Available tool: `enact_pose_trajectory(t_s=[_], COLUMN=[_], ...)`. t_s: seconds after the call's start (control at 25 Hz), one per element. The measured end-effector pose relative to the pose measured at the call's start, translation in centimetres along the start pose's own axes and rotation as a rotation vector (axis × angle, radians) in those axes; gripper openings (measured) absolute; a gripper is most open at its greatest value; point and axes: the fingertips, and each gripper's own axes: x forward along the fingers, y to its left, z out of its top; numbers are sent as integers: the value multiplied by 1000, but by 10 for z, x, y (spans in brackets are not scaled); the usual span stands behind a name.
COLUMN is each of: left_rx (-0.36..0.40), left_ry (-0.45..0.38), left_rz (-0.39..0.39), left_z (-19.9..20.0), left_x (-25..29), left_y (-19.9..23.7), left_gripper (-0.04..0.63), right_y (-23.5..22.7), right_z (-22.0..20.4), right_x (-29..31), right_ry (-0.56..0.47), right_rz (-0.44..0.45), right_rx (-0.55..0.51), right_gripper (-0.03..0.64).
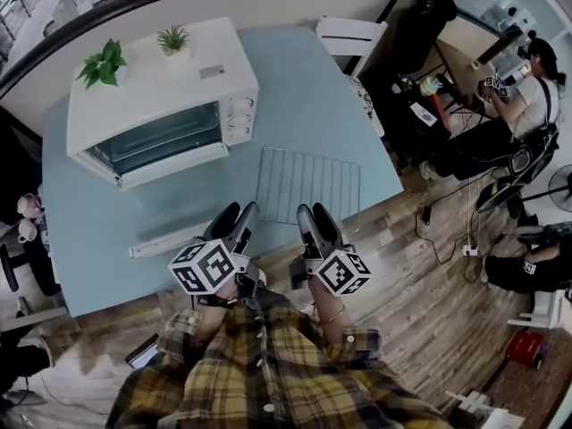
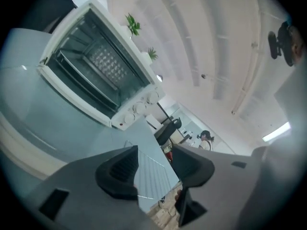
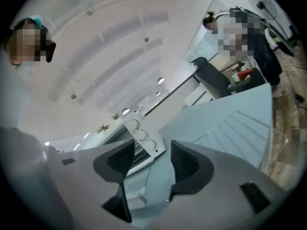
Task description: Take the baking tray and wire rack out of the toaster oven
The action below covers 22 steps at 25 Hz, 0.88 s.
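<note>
— What are the left gripper's (image 2: 156, 164) fingers (image 2: 120, 171) doing?
— They stand apart, with nothing clamped. Through the gap between them you only see the wire rack (image 2: 153, 176), lying beyond on the table (image 2: 29, 95), not touched.

— And the right gripper (image 3: 152, 159)?
— The same: its fingers (image 3: 189, 164) are spread and bare. Past its tips are the toaster oven's (image 3: 136, 138) dials (image 3: 144, 135); the rack (image 3: 244, 128) lies off to the right of its fingers.

— From the head view?
— The left gripper (image 1: 234, 214) and right gripper (image 1: 313, 213) are side by side at the table's near edge. The rack (image 1: 308, 186) lies flat just ahead of the right fingers, and ahead and to the right of the left ones.

— The baking tray?
— Further out, beyond the left fingers. The oven (image 1: 161, 96) has its door (image 1: 170, 237) dropped open toward the grippers, and a dark baking tray (image 2: 81, 68) appears to sit inside the cavity.

— Anything else?
— Two small plants (image 1: 103, 65) sit on top of the oven. Far off to the right, a person (image 1: 527, 105) sits at a desk.
</note>
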Motion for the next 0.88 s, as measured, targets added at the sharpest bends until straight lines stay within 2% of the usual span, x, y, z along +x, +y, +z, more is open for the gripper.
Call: enact_pose_trajectory(t_s=[0.24, 0.52, 0.68, 0.88], left_rx=[-41, -75, -64, -35], left_ry=[-159, -316, -373, -391], left_rz=[92, 180, 201, 233], left_z=[74, 139, 164, 183], left_x=[-43, -88, -101, -96], left_y=[57, 111, 133, 160], left_gripper=[206, 201, 196, 189], right_y=[82, 149, 176, 182], right_z=[-21, -69, -89, -111], right_x=[67, 136, 165, 195], right_ry=[60, 196, 246, 300], right_rz=[162, 281, 311, 266], right_rx=[-37, -43, -44, -12], right_gripper=[239, 239, 238, 238])
